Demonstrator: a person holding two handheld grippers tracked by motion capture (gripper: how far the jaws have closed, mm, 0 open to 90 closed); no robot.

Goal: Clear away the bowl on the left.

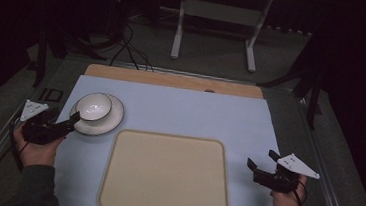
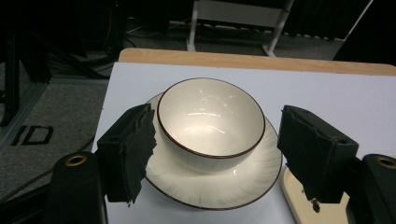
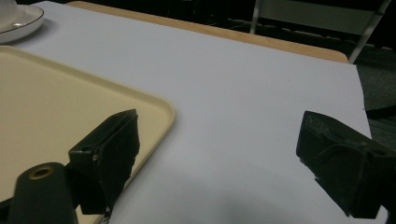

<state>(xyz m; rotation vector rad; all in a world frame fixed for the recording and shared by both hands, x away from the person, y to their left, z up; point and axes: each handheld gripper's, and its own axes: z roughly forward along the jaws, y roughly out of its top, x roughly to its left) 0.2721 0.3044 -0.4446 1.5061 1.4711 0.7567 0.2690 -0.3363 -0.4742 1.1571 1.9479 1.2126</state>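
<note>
My left gripper (image 1: 67, 123) and right gripper (image 1: 261, 166) are matte black, each topped by a grey three-cornered plate with small dark dots. Their blocky pads (image 2: 128, 149) look rough-edged, with brass-ringed holes behind. I wear dark grey sleeves (image 1: 33, 188).

Dim room, grey carpet floor (image 1: 210, 55), white-legged table frame (image 1: 217, 15) behind, black cables (image 1: 130, 48) on floor
</note>
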